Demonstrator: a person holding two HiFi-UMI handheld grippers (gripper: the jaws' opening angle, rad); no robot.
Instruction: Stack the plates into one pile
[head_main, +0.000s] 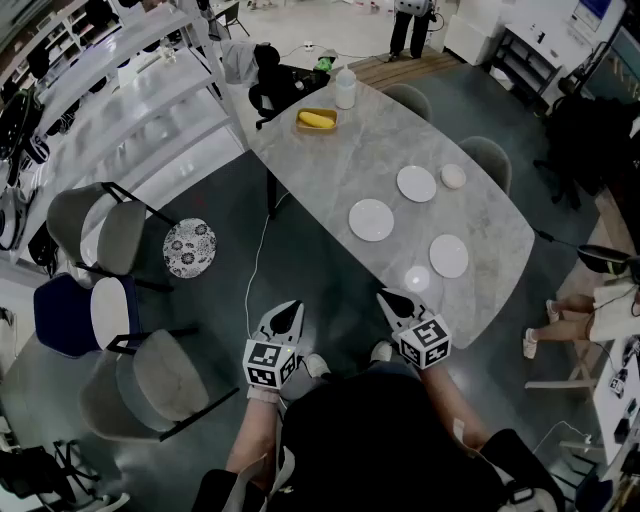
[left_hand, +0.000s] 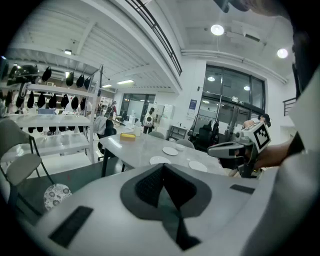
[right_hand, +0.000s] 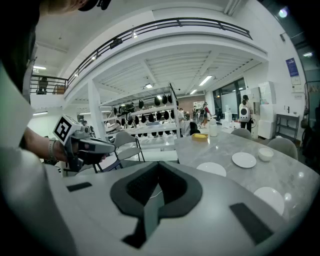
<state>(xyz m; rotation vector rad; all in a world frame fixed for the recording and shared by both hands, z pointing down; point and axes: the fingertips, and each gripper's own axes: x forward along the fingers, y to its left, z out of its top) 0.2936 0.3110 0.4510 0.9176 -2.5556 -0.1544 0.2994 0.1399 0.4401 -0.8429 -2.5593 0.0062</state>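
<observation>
Left tongs (head_main: 288, 314) and right tongs (head_main: 391, 302) both closed, nothing in them, held just short of the desk's (head_main: 330, 165) near edge. Three plates (head_main: 371, 220) lie apart on the desk, unstacked. Bowl (head_main: 453, 176) sits just right of the far plate.

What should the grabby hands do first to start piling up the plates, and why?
Probably open the right gripper and reach toward the nearest plate. Both it and the left gripper are shut and empty, held back by the near edge of the table. All three plates lie apart: the nearest one, the middle plate and the far plate.
</observation>
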